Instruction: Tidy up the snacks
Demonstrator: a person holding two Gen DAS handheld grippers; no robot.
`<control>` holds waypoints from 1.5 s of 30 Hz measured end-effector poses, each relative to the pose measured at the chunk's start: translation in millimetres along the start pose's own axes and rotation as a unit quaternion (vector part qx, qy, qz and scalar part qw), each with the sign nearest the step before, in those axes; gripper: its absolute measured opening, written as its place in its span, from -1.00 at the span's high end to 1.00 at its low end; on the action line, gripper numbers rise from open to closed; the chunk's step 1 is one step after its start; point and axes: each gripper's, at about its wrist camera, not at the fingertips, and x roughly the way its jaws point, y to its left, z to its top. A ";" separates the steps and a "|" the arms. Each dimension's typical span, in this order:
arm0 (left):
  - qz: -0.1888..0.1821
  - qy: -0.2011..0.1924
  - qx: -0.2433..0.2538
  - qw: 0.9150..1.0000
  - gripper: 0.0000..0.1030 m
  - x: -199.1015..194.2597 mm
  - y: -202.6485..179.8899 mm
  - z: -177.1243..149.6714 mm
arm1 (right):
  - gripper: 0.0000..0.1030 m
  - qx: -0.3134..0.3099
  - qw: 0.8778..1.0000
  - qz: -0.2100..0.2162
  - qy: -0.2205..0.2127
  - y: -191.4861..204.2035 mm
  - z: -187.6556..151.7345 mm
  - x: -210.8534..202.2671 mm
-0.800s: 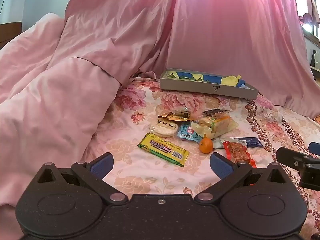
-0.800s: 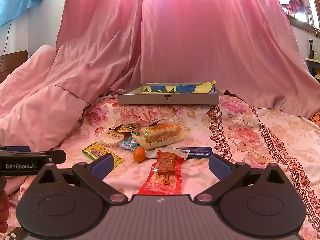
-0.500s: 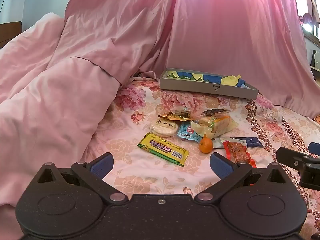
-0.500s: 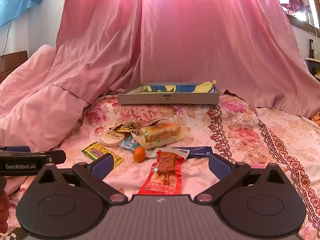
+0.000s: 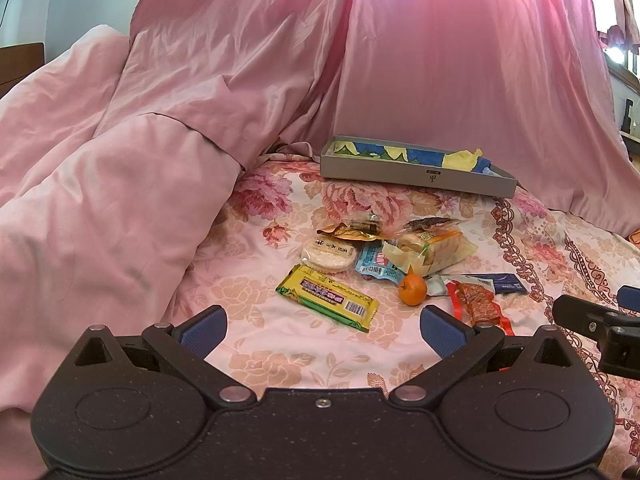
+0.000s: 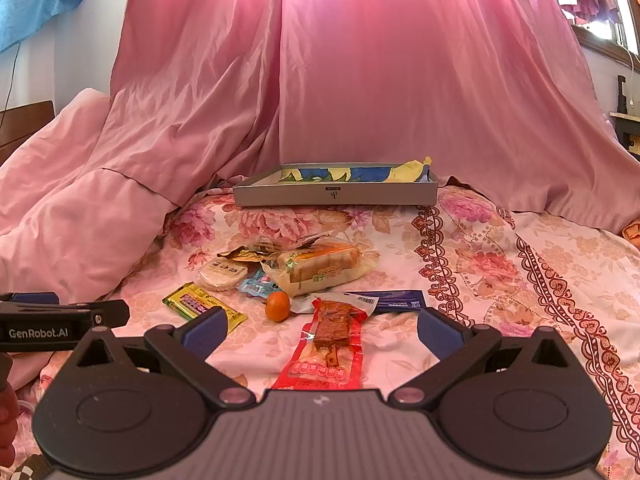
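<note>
Snacks lie in a loose pile on the floral bedsheet: a yellow-green bar [image 5: 327, 297] [image 6: 202, 304], a round rice cake [image 5: 328, 254] [image 6: 222, 275], a small orange [image 5: 412, 289] [image 6: 277, 306], a bread pack [image 5: 430, 246] [image 6: 320, 268], a red jerky pack [image 5: 478, 306] [image 6: 330, 340], a light blue packet [image 5: 376, 262] and a dark blue packet [image 6: 394, 300]. Beyond them rests a grey box [image 5: 416, 168] [image 6: 336, 192] lined with blue and yellow paper. My left gripper [image 5: 322, 328] is open just short of the yellow-green bar. My right gripper [image 6: 322, 332] is open over the jerky pack.
A heaped pink duvet [image 5: 100, 184] rises on the left. A pink curtain [image 6: 380, 80] hangs behind the box. Bare floral sheet [image 6: 520, 272] stretches to the right of the pile. A person's fingers [image 6: 6, 420] show at the lower left of the right wrist view.
</note>
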 end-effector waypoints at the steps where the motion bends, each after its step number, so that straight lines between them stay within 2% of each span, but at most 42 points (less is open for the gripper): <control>1: 0.000 0.000 0.000 1.000 -0.99 0.0 0.0 0.0 | -1.00 0.000 1.000 0.000 0.000 0.0 0.0 -0.1; 31: -0.001 0.001 0.001 1.000 -0.99 -0.7 0.0 -0.2 | -1.00 0.000 1.000 0.000 0.001 1.1 0.3 2.9; 45: -0.001 0.007 0.000 1.000 -0.99 0.2 0.9 -6.0 | -1.00 -0.026 1.000 0.003 0.006 9.4 -3.5 3.9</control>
